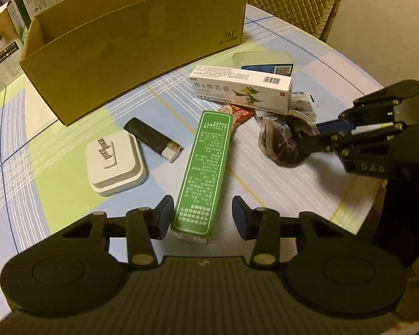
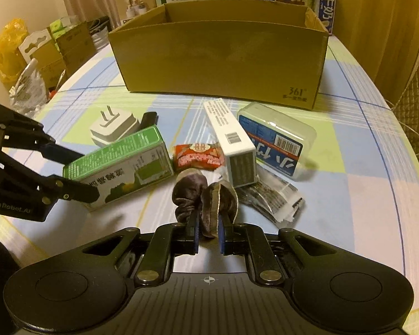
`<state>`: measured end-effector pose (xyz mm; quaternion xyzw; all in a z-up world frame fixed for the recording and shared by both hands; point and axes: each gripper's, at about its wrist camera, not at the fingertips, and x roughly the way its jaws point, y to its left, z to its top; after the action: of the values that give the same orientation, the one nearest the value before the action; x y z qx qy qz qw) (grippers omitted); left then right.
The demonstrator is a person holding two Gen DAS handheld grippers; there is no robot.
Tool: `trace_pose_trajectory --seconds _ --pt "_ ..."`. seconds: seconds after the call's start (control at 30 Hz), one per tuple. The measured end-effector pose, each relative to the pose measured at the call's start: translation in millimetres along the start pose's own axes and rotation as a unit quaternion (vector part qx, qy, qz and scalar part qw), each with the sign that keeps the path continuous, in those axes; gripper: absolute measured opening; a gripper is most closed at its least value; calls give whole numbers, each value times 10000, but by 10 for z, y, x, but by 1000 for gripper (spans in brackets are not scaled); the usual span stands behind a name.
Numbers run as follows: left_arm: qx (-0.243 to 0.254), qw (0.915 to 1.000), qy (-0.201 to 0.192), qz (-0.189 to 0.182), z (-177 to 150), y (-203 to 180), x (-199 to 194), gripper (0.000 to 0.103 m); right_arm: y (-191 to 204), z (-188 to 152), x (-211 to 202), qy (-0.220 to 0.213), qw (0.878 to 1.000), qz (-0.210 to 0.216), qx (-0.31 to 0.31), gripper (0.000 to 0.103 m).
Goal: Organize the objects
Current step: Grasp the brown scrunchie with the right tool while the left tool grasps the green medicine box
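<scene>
A long green carton (image 1: 201,173) lies on the checked tablecloth, and my left gripper (image 1: 203,215) stands open astride its near end, with a gap on the right side. The right wrist view shows the same carton (image 2: 120,164) with the left gripper (image 2: 79,174) at its left end. My right gripper (image 2: 208,231) is shut on a dark purple velvet scrunchie (image 2: 206,198), which bulges up between its jaws just above the table. In the left wrist view the right gripper (image 1: 311,138) holds the scrunchie (image 1: 282,142) to the right of the carton. An open cardboard box (image 2: 220,58) stands behind everything.
Loose on the cloth are a white plug adapter (image 1: 114,162), a black lighter (image 1: 153,139), a white medicine box (image 1: 240,89), a red snack packet (image 2: 198,155), a clear case with a blue label (image 2: 276,136) and a crumpled clear packet (image 2: 273,198). More boxes are stacked behind; a quilted chair (image 1: 293,0) stands beyond the table's edge.
</scene>
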<state>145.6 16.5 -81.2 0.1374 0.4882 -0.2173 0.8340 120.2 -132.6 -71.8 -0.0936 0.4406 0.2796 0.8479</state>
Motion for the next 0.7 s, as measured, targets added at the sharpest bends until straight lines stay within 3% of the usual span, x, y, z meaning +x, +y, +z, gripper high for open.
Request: trace_pose_trajectory --seconds 0.03,0.13,0.17,0.5,0.57,0.7 --pt "6 10000 -23 22 7 -11 7 42 2 -7 -2 -25 10000 11 -8 18" --pt "-27 9999 -93 43 48 2 35 43 24 -18 11 -123 9999 -29 -41 55" --pt "-41 9999 -106 48 58 15 41 43 26 -22 16 -174 9998 -43 -54 57" --pt "-137 9997 -220 10 151 75 123 43 108 -1 247 -127 9996 -118 -236 55" --pt "-112 9997 -229 -18 176 56 150 43 115 -2 251 -122 9994 -153 -288 36" --pt "-7 9999 -135 -31 216 2 211 38 87 0 209 -131 9995 -157 -252 23"
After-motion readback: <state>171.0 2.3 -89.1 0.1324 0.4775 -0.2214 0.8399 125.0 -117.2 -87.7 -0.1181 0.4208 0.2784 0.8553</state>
